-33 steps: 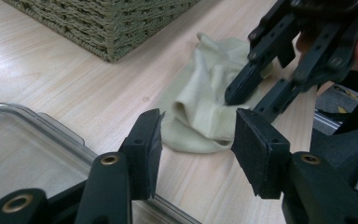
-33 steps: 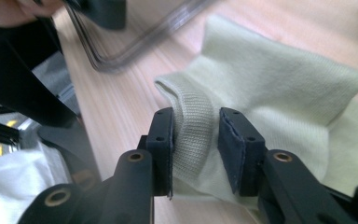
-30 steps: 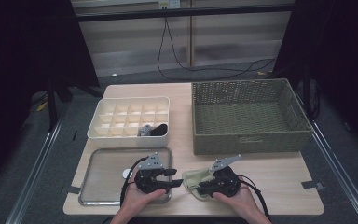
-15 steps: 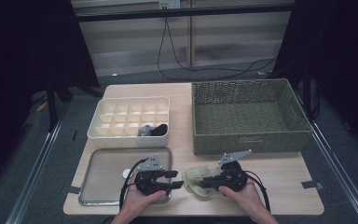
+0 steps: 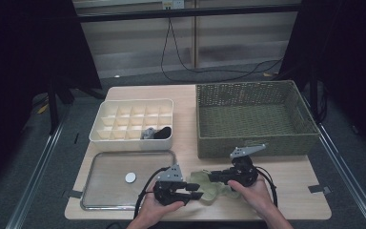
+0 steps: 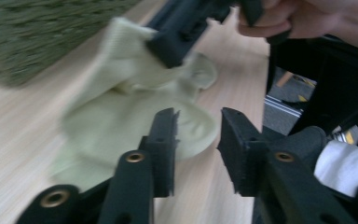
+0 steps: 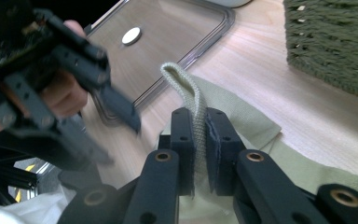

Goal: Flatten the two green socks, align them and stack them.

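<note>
The pale green sock (image 5: 208,187) lay on the tabletop's (image 5: 290,191) near edge. The right gripper (image 7: 199,140) pinched its cuff; the left gripper (image 6: 196,140), fingers spread but closing, needed to seize the toe squarely before lifting.

The table (image 5: 286,200) is pale matt wood; the basket (image 5: 252,114) is rough woven green wicker; the sock (image 7: 196,100) is ribbed soft cloth; the tray (image 5: 100,162) is glossy with a metal rim.

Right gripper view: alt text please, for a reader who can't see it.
The right gripper pinches a raised fold of pale green cloth between its two black jaws, above a light wooden table. The left gripper, blurred, is at left; behind are a clear tray with a white disc and a green wicker basket.
</note>
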The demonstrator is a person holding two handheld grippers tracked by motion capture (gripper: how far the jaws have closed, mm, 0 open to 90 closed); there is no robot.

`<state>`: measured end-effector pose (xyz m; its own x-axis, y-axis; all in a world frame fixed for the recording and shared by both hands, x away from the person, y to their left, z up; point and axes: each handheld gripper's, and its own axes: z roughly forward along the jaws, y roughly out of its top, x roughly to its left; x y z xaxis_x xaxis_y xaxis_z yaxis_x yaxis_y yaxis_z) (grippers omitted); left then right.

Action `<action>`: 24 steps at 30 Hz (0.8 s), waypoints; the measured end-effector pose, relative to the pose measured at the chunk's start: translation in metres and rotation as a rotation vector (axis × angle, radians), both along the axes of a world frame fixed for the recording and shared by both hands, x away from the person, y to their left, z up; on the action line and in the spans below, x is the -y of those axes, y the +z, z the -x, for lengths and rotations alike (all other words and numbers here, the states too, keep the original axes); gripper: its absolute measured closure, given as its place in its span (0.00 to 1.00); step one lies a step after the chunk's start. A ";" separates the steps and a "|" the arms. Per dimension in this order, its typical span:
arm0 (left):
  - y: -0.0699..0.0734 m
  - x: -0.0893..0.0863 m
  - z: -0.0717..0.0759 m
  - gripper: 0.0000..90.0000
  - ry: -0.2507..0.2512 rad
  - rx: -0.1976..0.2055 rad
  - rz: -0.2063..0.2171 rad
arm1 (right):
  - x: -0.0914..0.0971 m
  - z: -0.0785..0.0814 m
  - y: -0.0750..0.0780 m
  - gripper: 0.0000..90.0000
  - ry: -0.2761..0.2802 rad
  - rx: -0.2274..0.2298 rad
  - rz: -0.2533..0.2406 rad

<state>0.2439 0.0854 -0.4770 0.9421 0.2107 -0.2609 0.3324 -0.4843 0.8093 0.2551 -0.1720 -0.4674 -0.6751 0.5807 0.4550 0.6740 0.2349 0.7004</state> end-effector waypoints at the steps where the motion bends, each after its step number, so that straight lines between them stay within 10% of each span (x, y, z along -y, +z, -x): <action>1: -0.002 0.004 0.001 0.75 -0.007 -0.002 -0.003 | 0.000 0.000 0.000 0.92 -0.001 0.000 -0.002; 24: -0.023 0.034 0.002 0.81 -0.008 -0.033 -0.098 | 0.003 -0.005 -0.006 0.93 -0.017 -0.015 0.001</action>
